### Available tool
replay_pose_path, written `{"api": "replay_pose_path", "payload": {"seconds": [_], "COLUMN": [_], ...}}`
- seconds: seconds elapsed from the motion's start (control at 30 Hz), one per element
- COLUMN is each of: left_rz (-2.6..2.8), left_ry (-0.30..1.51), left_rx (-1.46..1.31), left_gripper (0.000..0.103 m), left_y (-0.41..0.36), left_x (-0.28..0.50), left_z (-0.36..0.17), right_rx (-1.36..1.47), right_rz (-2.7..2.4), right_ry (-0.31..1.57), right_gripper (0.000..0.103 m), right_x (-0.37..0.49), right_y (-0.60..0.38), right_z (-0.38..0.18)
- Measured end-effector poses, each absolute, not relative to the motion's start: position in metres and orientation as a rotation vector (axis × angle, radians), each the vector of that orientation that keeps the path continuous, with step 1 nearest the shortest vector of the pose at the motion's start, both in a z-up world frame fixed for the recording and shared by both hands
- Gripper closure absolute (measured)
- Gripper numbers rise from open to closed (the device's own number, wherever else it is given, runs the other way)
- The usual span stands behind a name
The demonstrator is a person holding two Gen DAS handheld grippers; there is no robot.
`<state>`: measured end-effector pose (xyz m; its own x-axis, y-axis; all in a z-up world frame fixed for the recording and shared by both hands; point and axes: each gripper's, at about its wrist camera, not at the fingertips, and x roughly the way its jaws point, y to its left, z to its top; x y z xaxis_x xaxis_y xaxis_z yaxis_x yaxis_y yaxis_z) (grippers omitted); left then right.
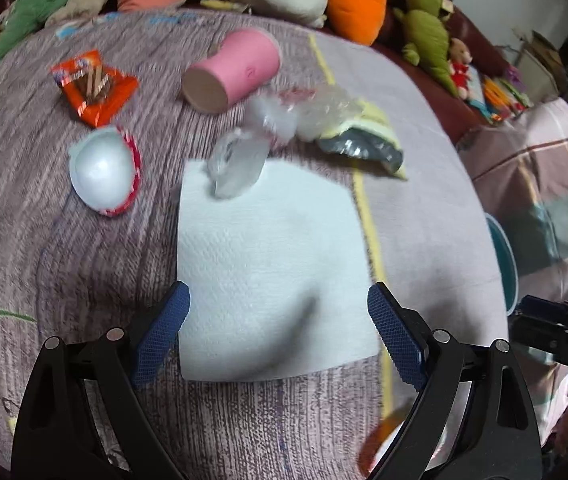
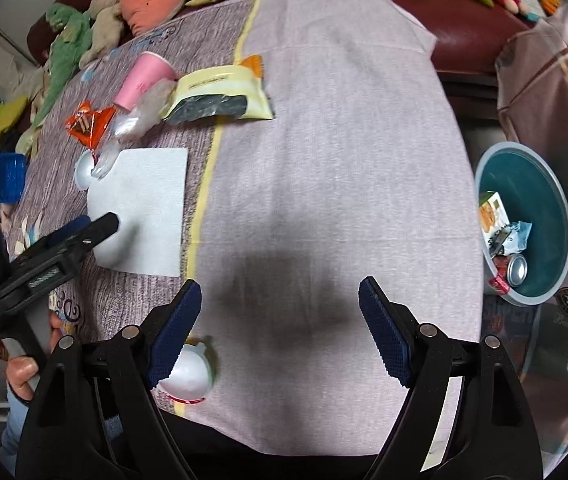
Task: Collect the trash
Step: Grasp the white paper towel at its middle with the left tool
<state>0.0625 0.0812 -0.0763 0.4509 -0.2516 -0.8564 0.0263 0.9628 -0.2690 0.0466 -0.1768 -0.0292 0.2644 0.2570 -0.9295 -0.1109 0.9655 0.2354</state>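
Now | white napkin [image 1: 267, 264] flat, square | left tool [image 1: 279, 336] spread | right tool [image 2: 279, 332] spread

My left camera looks down close on the white napkin [image 1: 267, 268]; my right sees it [image 2: 143, 208] mid-left, farther off.

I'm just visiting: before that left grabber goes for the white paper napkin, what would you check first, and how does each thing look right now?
1. Left gripper jaws open wide: ok.
2. Left jaws empty: ok.
3. White napkin lies between the jaws, lined up: ok.
4. Napkin free of other trash: not ok, a clear plastic wrapper rests on its far corner.
5. Bin within view with room inside: ok, it holds a can and some packets only.
6. Right gripper out of the way, open and empty: ok.
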Motion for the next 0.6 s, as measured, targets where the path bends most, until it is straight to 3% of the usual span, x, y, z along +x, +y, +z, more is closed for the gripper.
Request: {"api": "replay_pose_path", "payload": {"seconds": [0.13, 0.23, 0.47, 0.53, 0.6], "left_rz": [-0.183, -0.151, -0.071, -0.058, -0.047], "left_ry": [1.127, 1.115, 1.077, 1.062, 1.048], "left_rx": [-0.196, -0.132, -0.018, 0.004, 0.014], "left_gripper": [0.012, 0.004, 0.004, 0.011, 0.025], "left_y": [0.067, 0.053, 0.032, 0.032, 0.035], "left_x": [0.061, 0.058, 0.055, 0.056, 0.054], "left_z": [-0.091, -0.097, -0.104, -0.103, -0.102], "right_rx": [0.145, 0.160, 0.201, 0.207, 0.216], "right_rz": [0.248, 0.248, 0.248, 0.248, 0.246], "right_ry": [1.293, 1.303, 1.321, 1.325, 1.327], "right_gripper": [0.026, 0.026, 0.026, 0.026, 0.026], "right_x": [0.049, 0.051, 0.053, 0.052, 0.050], "right_y": [-0.174, -0.174, -0.182, -0.184, -0.188], "right_z": [-0.035, -0.041, -0.055, -0.057, -0.059]}}
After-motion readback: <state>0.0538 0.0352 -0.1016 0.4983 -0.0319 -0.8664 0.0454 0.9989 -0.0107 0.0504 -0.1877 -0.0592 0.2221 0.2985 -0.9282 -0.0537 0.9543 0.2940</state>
